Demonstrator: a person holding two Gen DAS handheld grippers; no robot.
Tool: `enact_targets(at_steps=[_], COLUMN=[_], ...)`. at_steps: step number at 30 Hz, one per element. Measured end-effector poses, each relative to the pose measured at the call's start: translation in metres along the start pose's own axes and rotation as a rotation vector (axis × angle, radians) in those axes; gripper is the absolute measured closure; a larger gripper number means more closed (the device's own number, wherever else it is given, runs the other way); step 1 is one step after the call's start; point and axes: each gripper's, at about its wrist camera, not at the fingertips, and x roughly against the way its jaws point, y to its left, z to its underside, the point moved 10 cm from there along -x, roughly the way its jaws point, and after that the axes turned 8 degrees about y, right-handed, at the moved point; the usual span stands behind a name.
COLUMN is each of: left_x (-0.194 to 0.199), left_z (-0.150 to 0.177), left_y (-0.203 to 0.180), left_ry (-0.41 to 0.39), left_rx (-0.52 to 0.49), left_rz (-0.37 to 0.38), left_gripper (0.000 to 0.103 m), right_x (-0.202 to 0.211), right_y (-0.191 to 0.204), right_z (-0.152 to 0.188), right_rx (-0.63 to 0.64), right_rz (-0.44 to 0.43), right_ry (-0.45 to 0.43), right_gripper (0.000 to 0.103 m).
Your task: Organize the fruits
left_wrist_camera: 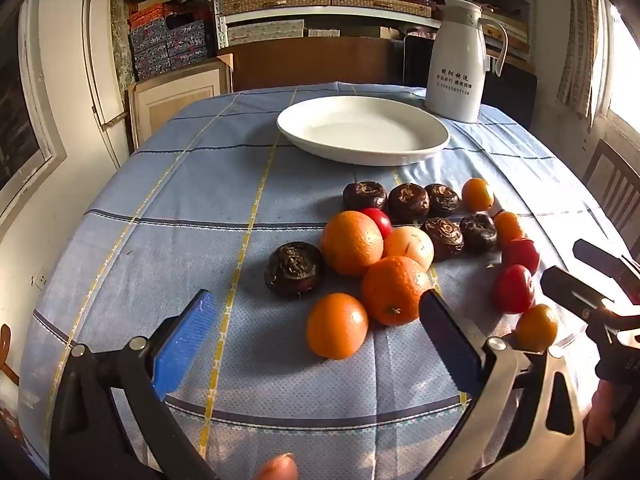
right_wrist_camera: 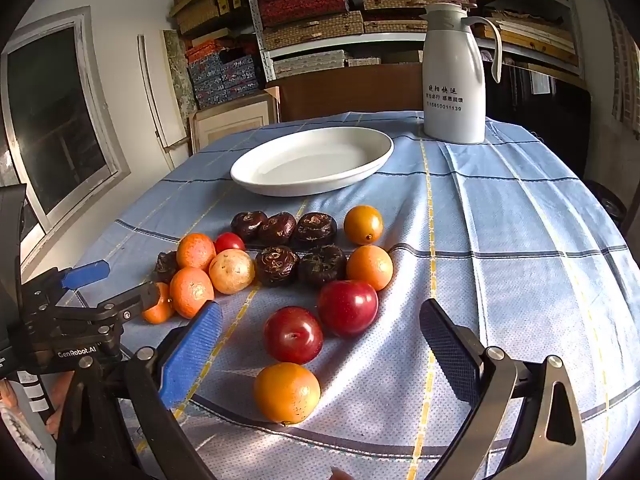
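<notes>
While both grippers hover above blue checked tablecloth (left_wrist_camera: pixel 192 184), jaws stand wide apart, nothing between pads. Left gripper (left_wrist_camera: pixel 320 332) over nearest orange (left_wrist_camera: pixel 337 326) of fruit pile; right gripper (right_wrist_camera: pixel 322 346) over two red plums (right_wrist_camera: pixel 293 335) and lone orange (right_wrist_camera: pixel 287 393) at pile's near edge. Pile holds oranges, plums, dark wrinkled fruits (right_wrist_camera: pixel 316 229), all loose on cloth. White oval dish (left_wrist_camera: pixel 362 130) beyond pile, bare, well apart from fruit. White thermos jug (left_wrist_camera: pixel 460 60) just behind dish's right end.
</notes>
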Motion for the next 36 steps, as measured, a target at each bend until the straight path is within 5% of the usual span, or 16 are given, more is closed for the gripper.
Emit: enact_targets(at_steps=[36], left_x=[-0.0038], left_z=[0.0000], left_y=[0.0007], left_ry=[0.008], left_rx=[0.010], left_rz=[0.016], left_gripper=[0.004], right_x=[-0.0014], right_y=[-0.0011], right_z=[0.0010], right_rx=[-0.009], right_rz=[-0.007], right_ry=[0.003], right_gripper=[0.003])
